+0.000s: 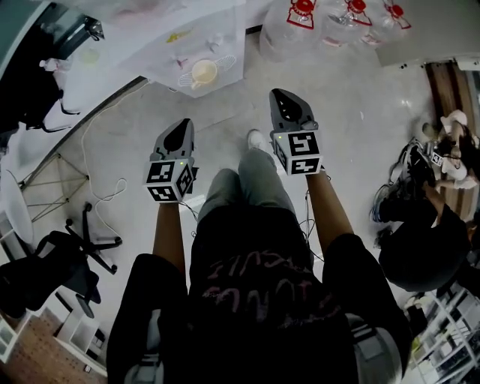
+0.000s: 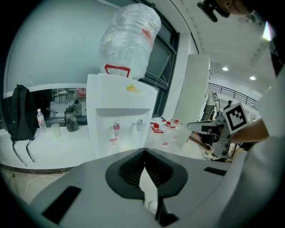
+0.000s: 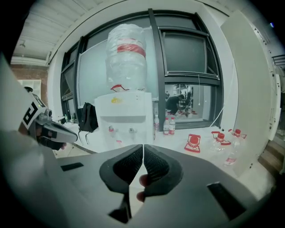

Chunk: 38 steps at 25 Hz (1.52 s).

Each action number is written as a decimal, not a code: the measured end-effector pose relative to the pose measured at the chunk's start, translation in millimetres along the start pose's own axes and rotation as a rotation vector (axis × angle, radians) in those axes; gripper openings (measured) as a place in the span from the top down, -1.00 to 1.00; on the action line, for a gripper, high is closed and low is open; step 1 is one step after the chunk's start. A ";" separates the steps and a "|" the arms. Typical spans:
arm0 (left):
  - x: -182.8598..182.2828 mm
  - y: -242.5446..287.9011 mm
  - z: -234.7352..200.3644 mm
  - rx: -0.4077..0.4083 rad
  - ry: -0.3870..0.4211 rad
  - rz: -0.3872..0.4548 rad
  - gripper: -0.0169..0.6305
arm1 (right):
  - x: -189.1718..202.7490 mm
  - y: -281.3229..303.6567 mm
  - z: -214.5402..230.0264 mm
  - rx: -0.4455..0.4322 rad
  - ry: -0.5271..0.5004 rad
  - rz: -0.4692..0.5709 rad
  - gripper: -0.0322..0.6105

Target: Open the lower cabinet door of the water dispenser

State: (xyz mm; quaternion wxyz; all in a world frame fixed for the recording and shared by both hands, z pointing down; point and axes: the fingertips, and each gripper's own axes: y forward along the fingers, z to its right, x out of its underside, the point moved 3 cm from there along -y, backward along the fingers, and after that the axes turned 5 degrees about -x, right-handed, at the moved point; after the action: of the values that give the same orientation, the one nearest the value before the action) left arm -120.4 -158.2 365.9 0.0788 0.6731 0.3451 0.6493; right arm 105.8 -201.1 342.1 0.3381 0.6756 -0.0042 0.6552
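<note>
A white water dispenser point(image 2: 119, 116) stands ahead with an upturned clear bottle point(image 2: 129, 40) on top. The right gripper view also shows the water dispenser point(image 3: 125, 116), with two taps in its recess. Seen from above, the water dispenser point(image 1: 201, 52) lies beyond both grippers. Its lower cabinet door is hidden behind the gripper bodies in both gripper views. My left gripper point(image 1: 182, 124) is shut and holds nothing. My right gripper point(image 1: 278, 94) is shut too, with nothing between its fingers. Both hang in the air well short of the dispenser, side by side.
Several clear bottles with red caps point(image 1: 330, 16) lie on the floor right of the dispenser. A black office chair point(image 1: 71, 262) and a white cable point(image 1: 112, 191) are at the left. Another person point(image 1: 424, 240) crouches at the right. A black bag point(image 2: 18, 113) hangs left of the dispenser.
</note>
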 end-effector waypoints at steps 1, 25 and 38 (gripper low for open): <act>4.1 7.9 -3.4 -0.003 -0.002 0.002 0.91 | 7.5 6.7 3.2 -0.001 -0.002 -0.009 0.85; 161.2 163.1 -80.7 -0.080 -0.056 0.023 0.91 | 176.4 166.0 45.5 -0.044 -0.030 -0.004 0.84; 228.5 226.0 -103.3 -0.097 -0.029 0.082 0.91 | 258.1 223.4 65.7 -0.054 -0.051 0.017 0.83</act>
State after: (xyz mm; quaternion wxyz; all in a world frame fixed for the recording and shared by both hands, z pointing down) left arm -153.1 -233.3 693.4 0.0896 0.6916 0.2842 0.6580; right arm 100.0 -290.9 677.9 0.3502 0.6827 -0.0361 0.6403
